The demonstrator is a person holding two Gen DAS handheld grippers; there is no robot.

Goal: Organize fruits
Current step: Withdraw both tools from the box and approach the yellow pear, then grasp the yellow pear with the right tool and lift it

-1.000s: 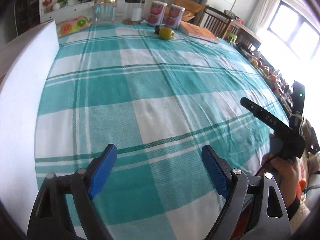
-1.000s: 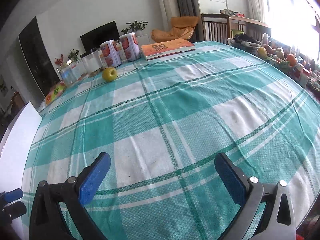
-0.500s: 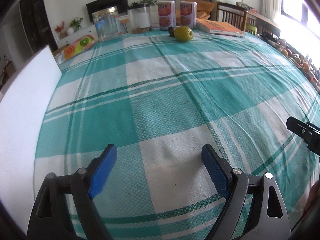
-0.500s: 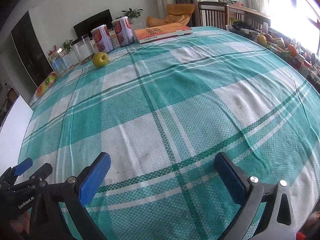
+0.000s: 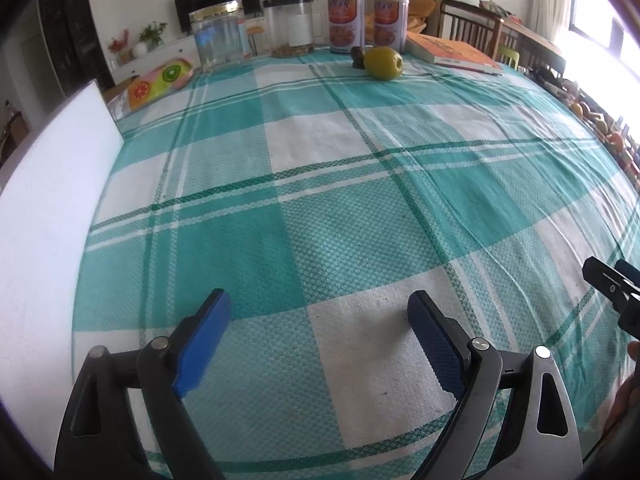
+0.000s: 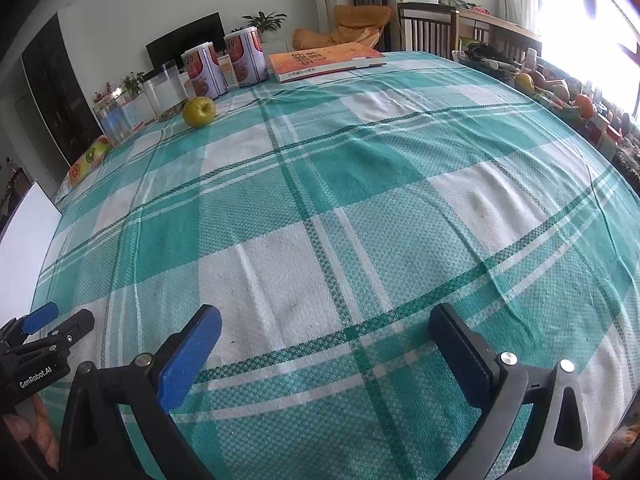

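A yellow-green apple [image 5: 383,63] lies at the far end of the teal checked tablecloth [image 5: 320,208], with a small dark fruit [image 5: 358,56] touching its left side. The apple also shows in the right wrist view [image 6: 199,111]. My left gripper [image 5: 318,320] is open and empty, low over the near part of the cloth, far from the apple. My right gripper [image 6: 326,334] is open and empty, also over the near cloth. The left gripper shows at the right view's lower left edge [image 6: 40,332]; the right gripper's tip shows at the left view's right edge [image 5: 612,284].
Two printed canisters [image 5: 346,22], two clear jars [image 5: 218,40] and an orange book [image 5: 452,54] stand along the far edge. A fruit-print pouch [image 5: 158,82] lies far left. A white board [image 5: 48,216] borders the left side. A basket of fruit [image 6: 560,92] sits beyond the right edge.
The left view has swung to the right and levelled, so the apple now sits near the top centre. The right gripper has moved forward a little. Both grippers stay open.
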